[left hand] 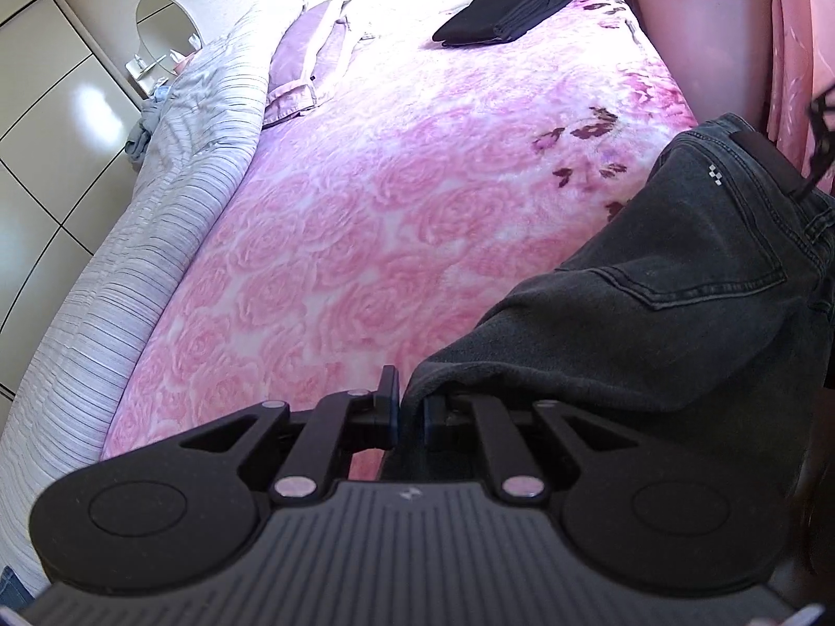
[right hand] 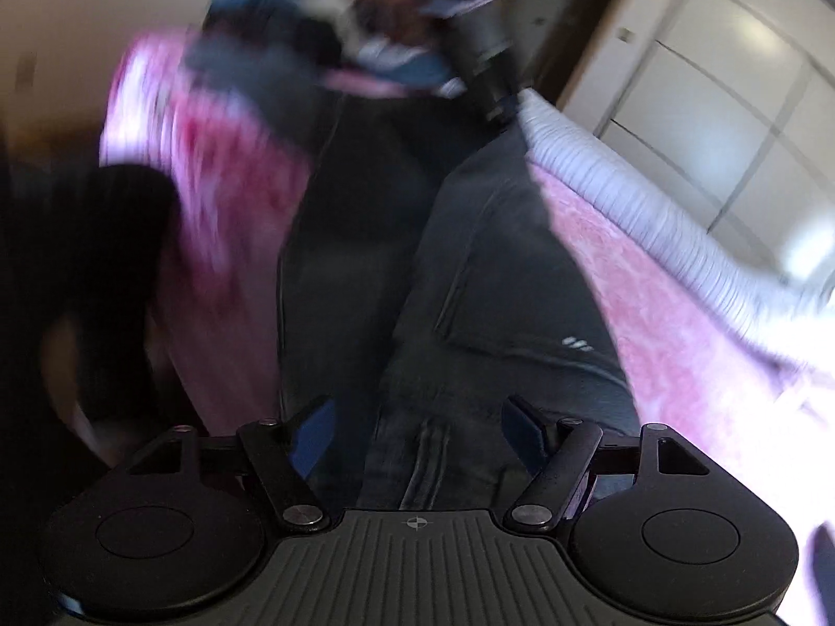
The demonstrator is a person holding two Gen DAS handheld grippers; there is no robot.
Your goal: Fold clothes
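A: Bed (left hand: 365,208) first. Edges, free room?

B: Pink rose blanket (left hand: 334,271) covers most of it, big bare stretch in the middle. Striped quilt (left hand: 172,198) is bunched along the left edge in my left view, lilac pillow (left hand: 302,62) beside it. Folded black garment (left hand: 514,15) sits at the far end, well apart from everything. Pink bin (left hand: 699,31) stands just off the far right corner.

A: Jeans?

B: Dark grey jeans (left hand: 678,281) lie on the right side of the blanket, back pocket up, running toward my left tool (left hand: 412,412).

A: Left tool state?

B: Pinched nearly closed on the jeans' edge; fabric goes in between the pads.

A: Right?

B: My right tool (right hand: 417,425) is spread wide, over the jeans (right hand: 469,261), denim below the gap, pads not pressing anything. View's blurred.

A: Any writing?

B: Small white checkered mark above the pocket (left hand: 714,175); no letters readable. Tiny logo on the tool body, can't read it.
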